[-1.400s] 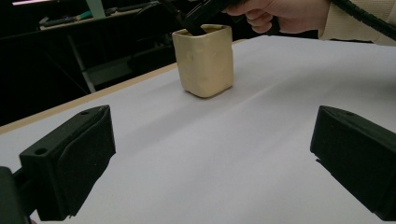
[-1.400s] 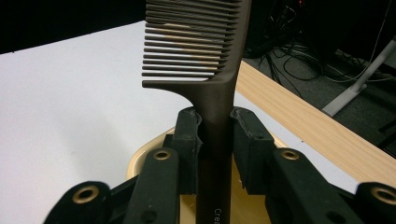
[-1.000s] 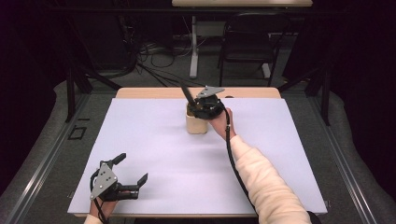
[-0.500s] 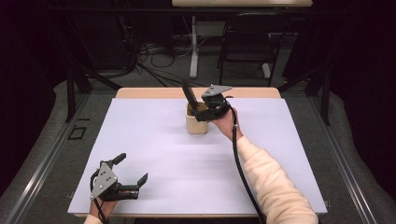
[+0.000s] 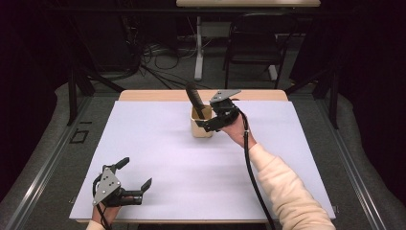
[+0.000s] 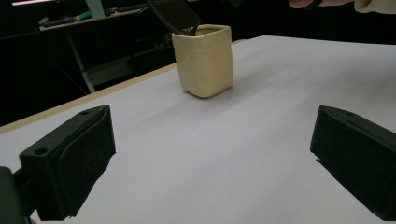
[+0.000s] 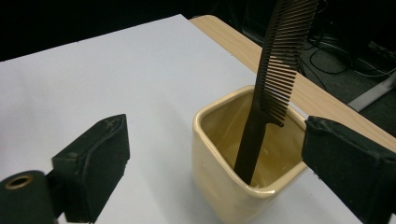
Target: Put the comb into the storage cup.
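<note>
A cream square cup point(image 5: 200, 128) stands at the far middle of the white table point(image 5: 201, 177). A black comb point(image 5: 194, 98) leans in it, handle down and teeth up, tilted to the far left. My right gripper point(image 5: 210, 122) is open just right of the cup. In the right gripper view the cup point(image 7: 236, 186) and comb point(image 7: 273, 70) sit between the spread jaws, untouched. My left gripper point(image 5: 135, 173) rests open at the near left corner with nothing in it. In the left gripper view the cup point(image 6: 204, 60) stands far ahead of that gripper point(image 6: 212, 140).
The table's bare wooden strip point(image 5: 143, 95) runs along the far edge. A chair point(image 5: 253, 52) and floor cables point(image 5: 163, 62) lie beyond it. The right gripper's cable point(image 5: 251, 172) trails along the sleeve.
My right gripper has come off the top of the cup and dropped to its right side. The comb stays leaning in the cup. The left gripper has not moved.
</note>
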The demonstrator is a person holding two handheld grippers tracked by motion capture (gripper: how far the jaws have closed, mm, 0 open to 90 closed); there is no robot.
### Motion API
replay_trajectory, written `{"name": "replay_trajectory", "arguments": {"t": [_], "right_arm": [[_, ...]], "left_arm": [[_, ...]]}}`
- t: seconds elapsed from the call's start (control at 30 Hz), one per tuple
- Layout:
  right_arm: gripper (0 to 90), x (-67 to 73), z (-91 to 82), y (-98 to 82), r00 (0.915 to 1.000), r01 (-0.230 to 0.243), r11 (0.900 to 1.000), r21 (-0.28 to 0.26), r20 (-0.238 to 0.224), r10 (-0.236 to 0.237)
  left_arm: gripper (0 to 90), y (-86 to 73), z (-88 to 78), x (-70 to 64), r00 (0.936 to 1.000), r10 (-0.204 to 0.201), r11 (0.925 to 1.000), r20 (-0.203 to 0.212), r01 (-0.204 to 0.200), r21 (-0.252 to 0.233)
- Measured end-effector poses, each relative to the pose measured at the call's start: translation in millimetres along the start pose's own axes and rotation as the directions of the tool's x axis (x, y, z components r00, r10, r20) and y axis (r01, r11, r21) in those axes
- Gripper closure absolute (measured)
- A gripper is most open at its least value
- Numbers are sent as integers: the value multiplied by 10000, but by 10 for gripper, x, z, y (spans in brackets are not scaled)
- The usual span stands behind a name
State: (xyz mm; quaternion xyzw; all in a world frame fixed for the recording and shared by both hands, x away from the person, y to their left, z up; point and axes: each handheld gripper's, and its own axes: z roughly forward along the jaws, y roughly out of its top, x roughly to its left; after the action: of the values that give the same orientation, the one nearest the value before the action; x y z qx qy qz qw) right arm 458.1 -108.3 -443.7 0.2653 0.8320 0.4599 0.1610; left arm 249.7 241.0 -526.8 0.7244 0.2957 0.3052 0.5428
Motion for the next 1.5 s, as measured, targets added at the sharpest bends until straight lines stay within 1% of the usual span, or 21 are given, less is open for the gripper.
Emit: {"name": "replay_trajectory", "arguments": {"t": [0.1,0.13,0.23,0.3,0.57,0.73,0.9,1.07,1.17,1.3,1.43,1.5], "right_arm": [[36,7,-58,-7,9999,-18,10000,-11,-120,17],[24,9,-76,-12,9998,-83,10000,20,-183,84],[0,20,-123,-37,9996,-74,9999,152,-257,77],[0,28,-160,-57,9995,-61,9997,242,-301,68],[0,30,-325,-149,9990,-73,9995,296,-428,86],[0,40,-415,-214,9992,-52,9990,435,-397,69],[0,47,-503,-292,9991,-131,9990,438,-409,148],[0,70,-582,-374,9993,-4,9982,592,-361,25],[0,88,-630,-438,9993,-12,9979,655,-360,36],[0,102,-684,-516,9997,15,9970,780,-251,4],[0,101,-758,-581,9998,-110,9975,696,-182,123],[0,106,-781,-615,9998,-132,9971,748,-149,144]], "left_arm": [[0,0,4,1,10000,20,10000,16,-20,34],[0,1,4,-2,10000,39,10000,6,-39,32],[0,3,3,-2,10000,57,10000,-7,-57,38],[0,3,5,-4,10000,58,10000,-7,-58,35],[0,3,7,-6,10000,68,10000,-4,-68,35],[0,3,11,-7,10000,76,10000,-2,-76,50],[0,5,9,-10,10000,94,9999,6,-94,42],[0,5,11,-9,10000,87,10000,-11,-87,48],[0,4,12,-9,10000,80,9999,-11,-80,60],[0,7,11,-15,9999,112,9999,-1,-112,70],[0,5,16,-12,10000,88,9999,-3,-88,75],[0,5,16,-12,10000,92,9999,-2,-92,74]]}}
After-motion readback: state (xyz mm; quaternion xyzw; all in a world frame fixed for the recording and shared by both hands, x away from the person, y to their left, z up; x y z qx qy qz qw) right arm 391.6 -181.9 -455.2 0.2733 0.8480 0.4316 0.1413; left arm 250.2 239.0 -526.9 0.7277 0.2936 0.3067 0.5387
